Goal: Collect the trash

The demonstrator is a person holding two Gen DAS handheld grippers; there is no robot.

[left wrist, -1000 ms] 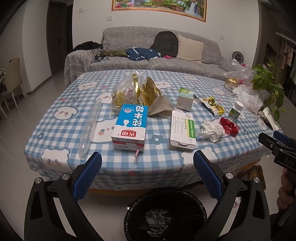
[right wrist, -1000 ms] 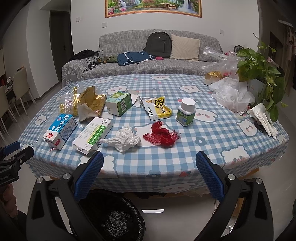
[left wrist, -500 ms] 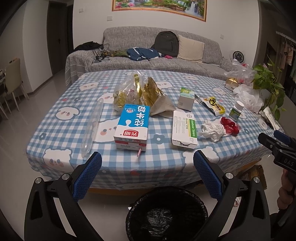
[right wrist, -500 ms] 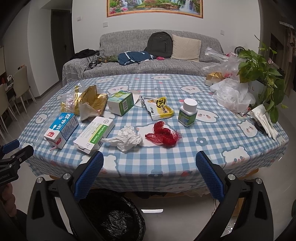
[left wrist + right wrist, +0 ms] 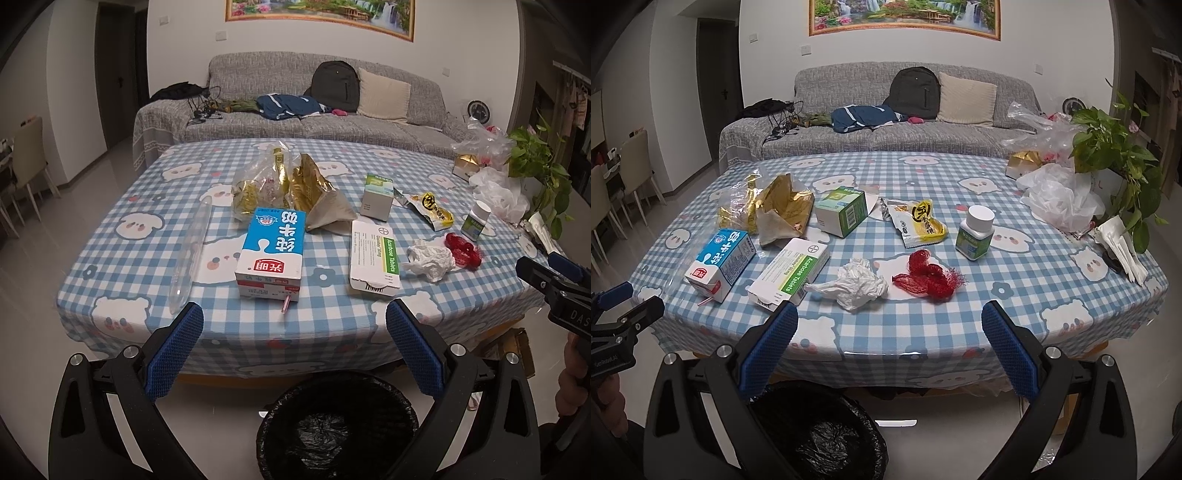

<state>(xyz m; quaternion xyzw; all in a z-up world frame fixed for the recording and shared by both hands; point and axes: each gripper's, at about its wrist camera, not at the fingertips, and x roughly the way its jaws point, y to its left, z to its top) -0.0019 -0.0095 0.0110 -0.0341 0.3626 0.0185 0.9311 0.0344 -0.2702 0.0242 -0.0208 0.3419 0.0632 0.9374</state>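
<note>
**Both grippers empty over the bin, trash spread on the tabletop**

The left gripper [image 5: 294,332] sat low in its frame with jaws spread wide and nothing between them; the right gripper [image 5: 889,336] was likewise released and empty. A black-lined bin [image 5: 338,424] stood on the floor at bottom centre of the left view, just in front of the tabletop [image 5: 140,258] edge.

On the checked cloth, a milk carton [image 5: 273,254] lay on its side at centre, a clear tube [image 5: 190,254] to its left, gold wrappers [image 5: 295,192] above it. Right of the carton lay a flat pill box [image 5: 375,254], then a crumpled tissue [image 5: 432,256] just beside a red net [image 5: 463,251]. Higher in the frame were a small green box [image 5: 376,197], a yellow packet [image 5: 430,210] and a pill bottle [image 5: 476,221]. At the right edge sat white bags [image 5: 1060,195] and a plant [image 5: 1115,147].
</note>
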